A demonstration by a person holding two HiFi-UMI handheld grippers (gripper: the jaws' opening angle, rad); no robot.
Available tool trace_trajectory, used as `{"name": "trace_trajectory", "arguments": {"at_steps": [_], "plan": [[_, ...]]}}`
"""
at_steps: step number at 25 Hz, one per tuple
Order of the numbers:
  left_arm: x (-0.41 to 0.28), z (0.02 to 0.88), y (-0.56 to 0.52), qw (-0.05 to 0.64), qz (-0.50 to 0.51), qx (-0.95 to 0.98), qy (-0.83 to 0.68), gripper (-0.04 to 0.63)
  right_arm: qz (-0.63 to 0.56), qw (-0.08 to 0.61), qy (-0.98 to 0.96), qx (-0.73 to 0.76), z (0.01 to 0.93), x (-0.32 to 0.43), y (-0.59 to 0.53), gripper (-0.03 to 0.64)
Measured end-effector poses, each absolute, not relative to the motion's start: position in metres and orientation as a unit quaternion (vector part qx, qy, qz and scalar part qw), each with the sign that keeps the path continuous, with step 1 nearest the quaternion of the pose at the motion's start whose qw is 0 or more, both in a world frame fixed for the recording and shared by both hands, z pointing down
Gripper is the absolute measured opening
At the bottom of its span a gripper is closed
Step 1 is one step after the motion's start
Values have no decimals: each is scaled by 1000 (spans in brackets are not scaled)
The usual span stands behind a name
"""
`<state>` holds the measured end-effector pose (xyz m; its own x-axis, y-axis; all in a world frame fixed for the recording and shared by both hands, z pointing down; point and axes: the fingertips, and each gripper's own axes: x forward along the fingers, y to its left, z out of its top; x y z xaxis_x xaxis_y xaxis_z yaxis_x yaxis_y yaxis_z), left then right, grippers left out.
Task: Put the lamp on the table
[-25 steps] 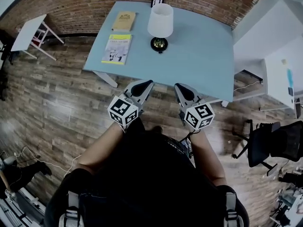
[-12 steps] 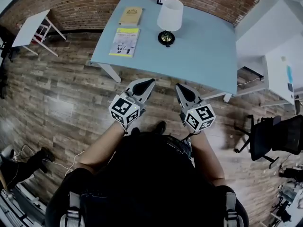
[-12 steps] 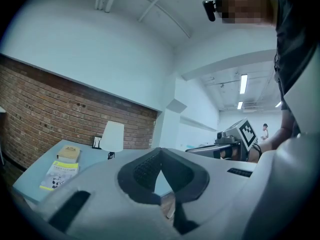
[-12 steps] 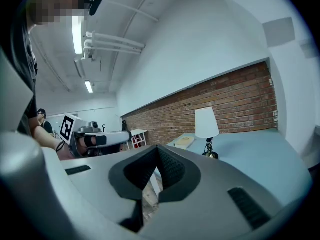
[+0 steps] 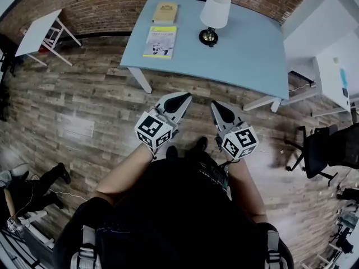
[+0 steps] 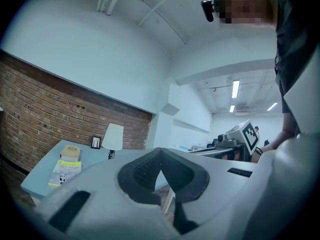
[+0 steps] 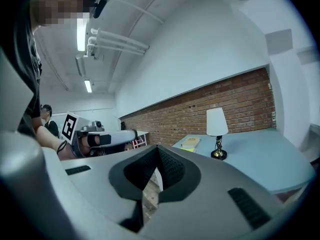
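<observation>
The counter (image 5: 241, 43) is pale blue; the lamp (image 5: 215, 9) has a white shade and a dark base. 1 book (image 5: 161, 41) is yellow, the other book (image 5: 165, 11) tan. The wall (image 5: 101, 4) is red-brown brick, the floor (image 5: 73, 105) brown planks. The left hand-held gripper (image 5: 183, 98) and right hand-held gripper (image 5: 216, 106) are grey, with black-and-white marker cubes.

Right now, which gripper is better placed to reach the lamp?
Right, slightly: the lamp stands straight ahead of the right gripper; the left gripper sits further to the side. Both are shut, empty.

Head view looks steeply down; both gripper views look across (from well back) at the shared table (image 5: 247, 49).
</observation>
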<state>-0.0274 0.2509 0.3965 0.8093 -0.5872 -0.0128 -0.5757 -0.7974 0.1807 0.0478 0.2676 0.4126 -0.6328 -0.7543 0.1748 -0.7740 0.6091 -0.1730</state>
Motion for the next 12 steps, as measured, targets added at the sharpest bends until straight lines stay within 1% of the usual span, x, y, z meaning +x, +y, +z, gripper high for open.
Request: {"name": "trace_trajectory", "arguments": {"at_steps": [12], "plan": [[-61,397,288,84,-31,957,-277,9,110,39,-885,451,410,15,303,15]]}}
